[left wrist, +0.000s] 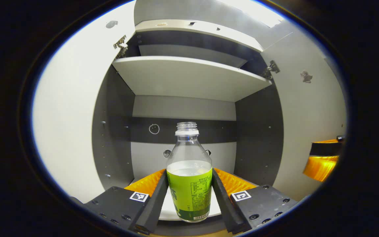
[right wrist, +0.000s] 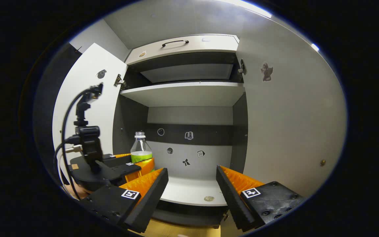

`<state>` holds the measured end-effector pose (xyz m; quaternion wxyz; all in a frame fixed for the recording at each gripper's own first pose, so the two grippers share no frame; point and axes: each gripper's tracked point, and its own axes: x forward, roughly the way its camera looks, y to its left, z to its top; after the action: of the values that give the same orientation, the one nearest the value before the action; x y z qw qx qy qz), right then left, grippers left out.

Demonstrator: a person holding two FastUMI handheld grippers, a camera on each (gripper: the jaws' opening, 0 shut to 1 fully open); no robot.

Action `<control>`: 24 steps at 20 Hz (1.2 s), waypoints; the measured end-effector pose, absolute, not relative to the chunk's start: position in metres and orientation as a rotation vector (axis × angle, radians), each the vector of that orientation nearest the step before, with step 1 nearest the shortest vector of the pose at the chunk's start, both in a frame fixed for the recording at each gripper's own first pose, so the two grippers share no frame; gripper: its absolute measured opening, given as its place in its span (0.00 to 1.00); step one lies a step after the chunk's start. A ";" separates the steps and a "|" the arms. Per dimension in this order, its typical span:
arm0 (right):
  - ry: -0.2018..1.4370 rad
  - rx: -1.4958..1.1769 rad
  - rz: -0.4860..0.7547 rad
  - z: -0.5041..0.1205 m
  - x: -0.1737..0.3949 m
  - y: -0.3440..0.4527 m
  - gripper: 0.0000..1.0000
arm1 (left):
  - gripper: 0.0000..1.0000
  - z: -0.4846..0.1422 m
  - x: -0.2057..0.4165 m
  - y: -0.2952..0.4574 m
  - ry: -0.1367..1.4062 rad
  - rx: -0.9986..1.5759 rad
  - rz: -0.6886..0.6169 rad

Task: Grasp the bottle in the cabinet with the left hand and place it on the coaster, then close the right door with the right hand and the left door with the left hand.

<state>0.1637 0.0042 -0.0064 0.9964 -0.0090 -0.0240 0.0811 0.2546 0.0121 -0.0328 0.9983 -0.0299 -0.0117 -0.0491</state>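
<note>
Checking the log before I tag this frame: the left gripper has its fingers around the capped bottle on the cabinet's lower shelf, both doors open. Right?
One thing is wrong: the bottle has no cap; its threaded neck stands open in the left gripper view. The rest holds: the left gripper has its fingers either side of it on the lower shelf, with the left door and right door open.

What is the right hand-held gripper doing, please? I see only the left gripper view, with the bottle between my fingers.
Observer: The right hand-held gripper is open, with nothing between its fingers, and faces the cabinet's lower shelf.
Operator: Is there anything low on the right door, past what I can see?
Observer: Yes, the open right door carries a small round fitting near its outer edge.
Operator: And above the opening?
Observer: The drawer there has a dark handle.
</note>
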 end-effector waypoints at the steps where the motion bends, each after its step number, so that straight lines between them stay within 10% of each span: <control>1: -0.040 -0.020 0.157 -0.008 0.159 0.003 0.97 | 0.76 -0.030 0.240 0.013 -0.031 -0.066 -0.095; 24: 0.029 -0.084 -0.155 -0.076 0.051 -0.073 0.97 | 0.76 -0.213 0.004 -0.097 0.056 -0.043 -0.280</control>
<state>0.0511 -0.0734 -0.0760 0.9960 -0.0420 0.0146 -0.0775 0.0039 -0.0974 -0.2131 0.9896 -0.0215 0.0278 -0.1396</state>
